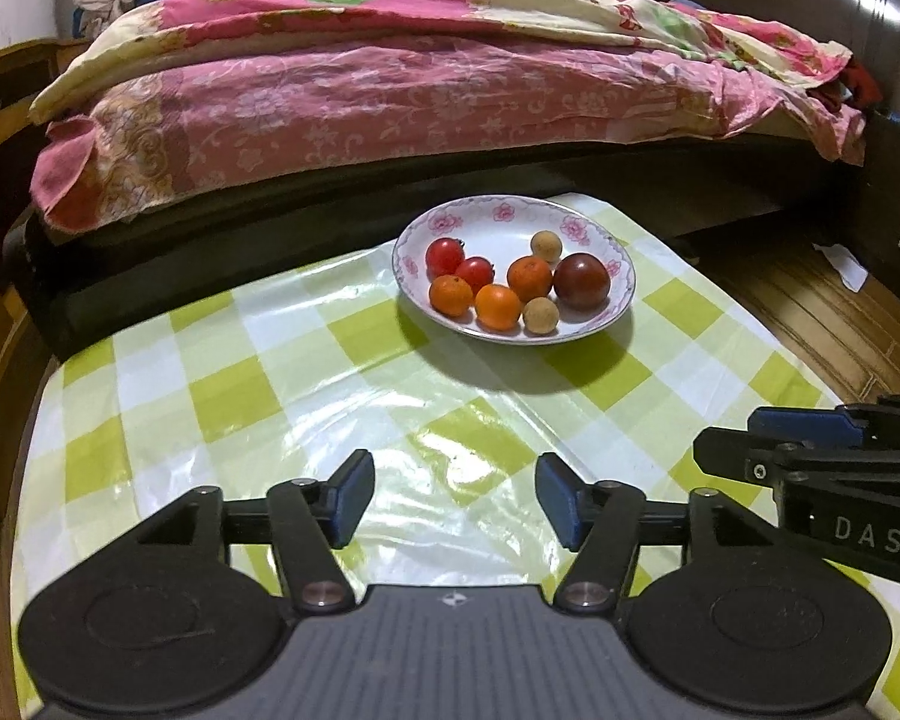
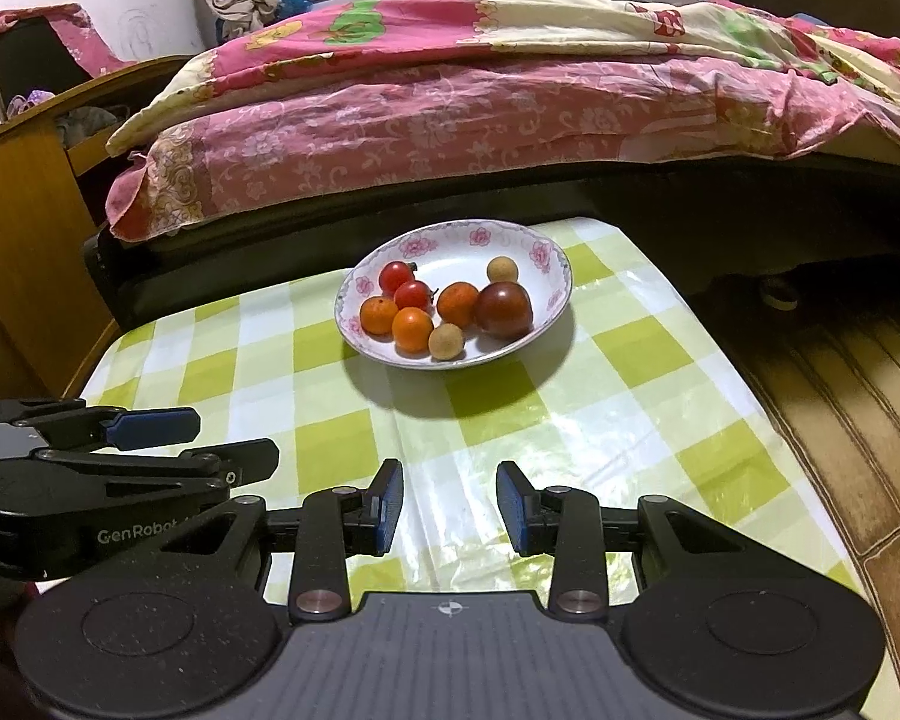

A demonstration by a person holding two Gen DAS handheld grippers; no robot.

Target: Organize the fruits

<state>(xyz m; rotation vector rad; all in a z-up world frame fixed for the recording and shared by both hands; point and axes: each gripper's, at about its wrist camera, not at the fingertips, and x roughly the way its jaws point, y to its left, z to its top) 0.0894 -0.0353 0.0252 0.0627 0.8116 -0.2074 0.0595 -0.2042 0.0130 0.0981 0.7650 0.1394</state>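
A white plate with pink flowers (image 1: pixel 576 228) (image 2: pixel 528 252) sits at the far end of the table. It holds two red cherry tomatoes (image 1: pixel 444 256) (image 2: pixel 397 277), three small oranges (image 1: pixel 498 307) (image 2: pixel 413 330), two tan longans (image 1: pixel 540 316) (image 2: pixel 446 341) and one dark red tomato (image 1: pixel 582 280) (image 2: pixel 504 309). My left gripper (image 1: pixel 455 501) is open and empty over the near part of the table. My right gripper (image 2: pixel 450 507) is open and empty, beside the left one; it shows at the right edge of the left wrist view (image 1: pixel 810 450).
The table has a green and white checked cloth (image 1: pixel 270 396) (image 2: pixel 630 420). A bed with a pink quilt (image 1: pixel 390 90) (image 2: pixel 480 102) stands just behind it. Wooden floor (image 2: pixel 840 390) lies to the right, a wooden cabinet (image 2: pixel 24 210) to the left.
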